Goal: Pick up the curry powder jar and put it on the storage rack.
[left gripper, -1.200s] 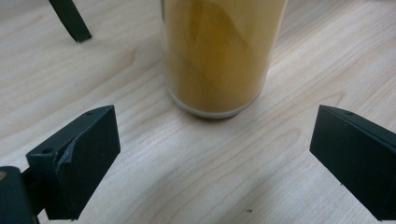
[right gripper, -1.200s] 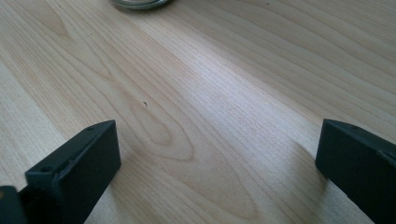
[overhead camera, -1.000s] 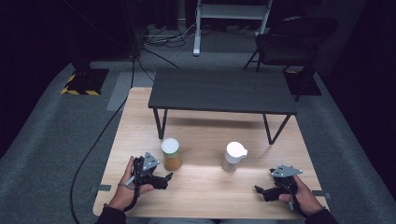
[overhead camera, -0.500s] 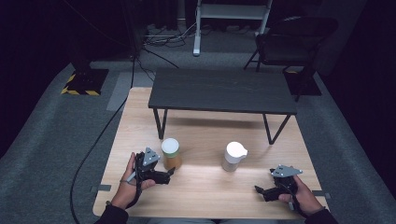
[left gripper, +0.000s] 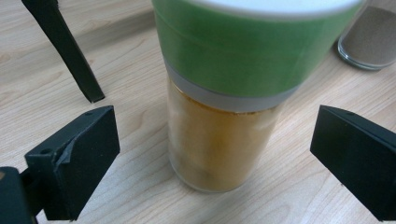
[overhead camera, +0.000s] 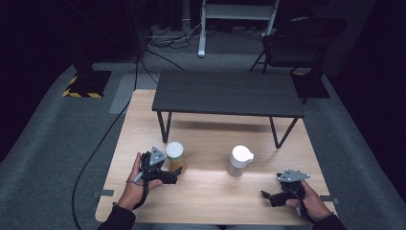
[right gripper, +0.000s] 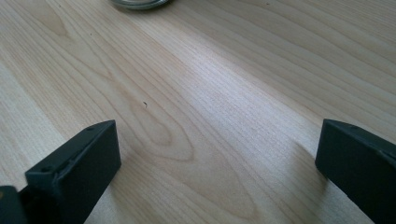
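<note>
The left gripper (left gripper: 212,154) has its fingers (left gripper: 74,158) spread wide either side of the green-lidded jar (left gripper: 219,130) — not touching it — near the worktop's (overhead camera: 210,201) front-left corner. The right gripper (overhead camera: 268,195), fingers released, rests near the front-right corner.

I am moving my left gripper (overhead camera: 173,177) forward across the tabletop (overhead camera: 210,201) toward the green-lidded jar (overhead camera: 174,155), closing the gap seen a second ago, so that its spread fingers (left gripper: 74,154) are now coming around the jar's orange-filled glass body.
</note>
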A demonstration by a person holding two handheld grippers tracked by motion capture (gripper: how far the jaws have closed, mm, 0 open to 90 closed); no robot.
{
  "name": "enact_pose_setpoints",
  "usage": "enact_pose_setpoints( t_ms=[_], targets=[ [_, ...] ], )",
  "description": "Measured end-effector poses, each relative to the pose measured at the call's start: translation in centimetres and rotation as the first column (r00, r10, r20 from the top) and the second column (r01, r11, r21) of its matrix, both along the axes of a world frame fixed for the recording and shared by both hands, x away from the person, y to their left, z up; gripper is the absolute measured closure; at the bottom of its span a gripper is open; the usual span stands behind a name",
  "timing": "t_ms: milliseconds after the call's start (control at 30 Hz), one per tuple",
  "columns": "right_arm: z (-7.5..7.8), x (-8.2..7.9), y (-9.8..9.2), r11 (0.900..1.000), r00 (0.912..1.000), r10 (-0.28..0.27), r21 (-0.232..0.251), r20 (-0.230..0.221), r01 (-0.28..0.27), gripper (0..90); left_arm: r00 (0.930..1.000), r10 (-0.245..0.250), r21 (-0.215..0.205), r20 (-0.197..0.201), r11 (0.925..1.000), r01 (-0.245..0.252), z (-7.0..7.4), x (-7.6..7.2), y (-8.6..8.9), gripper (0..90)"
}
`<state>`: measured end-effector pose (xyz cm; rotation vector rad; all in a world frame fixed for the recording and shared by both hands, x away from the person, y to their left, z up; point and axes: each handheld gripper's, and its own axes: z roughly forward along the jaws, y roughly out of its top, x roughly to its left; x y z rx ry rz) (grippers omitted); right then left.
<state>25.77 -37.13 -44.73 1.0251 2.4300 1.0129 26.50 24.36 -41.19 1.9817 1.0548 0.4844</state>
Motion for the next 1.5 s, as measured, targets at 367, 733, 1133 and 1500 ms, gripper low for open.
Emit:
enact_pose_setpoints(
  t_ms=[367, 733, 1133, 1500],
  targets=[
    [0.0, 0.0, 0.0, 1.000, 1.0000, -0.001, 0.001, -0.001, 0.001, 0.0, 1.0000, -0.001, -0.036, 0.007, 0.9993, 0.001, 0.0, 0.7, -0.5, 1.3],
    [0.0, 0.0, 0.0, 1.000, 1.0000, 0.000, 0.001, -0.001, 0.000, 0.0, 1.0000, 0.002, -0.055, -0.008, 0.9985, -0.002, -0.3, 1.4, -1.4, 1.3],
    [0.0, 0.1, 0.0, 1.000, 1.0000, 0.000, 0.001, -0.001, 0.000, 0.0, 0.9988, 0.049, -0.105, -0.009, 0.9933, -0.049, -1.4, 1.4, -1.2, 9.2],
    [0.0, 0.1, 0.0, 1.000, 1.0000, 0.000, 0.001, -0.002, 0.000, 0.0, 0.9990, 0.019, -0.138, 0.041, 0.9904, -0.013, -2.2, 1.3, -0.9, 25.8]
  ],
)
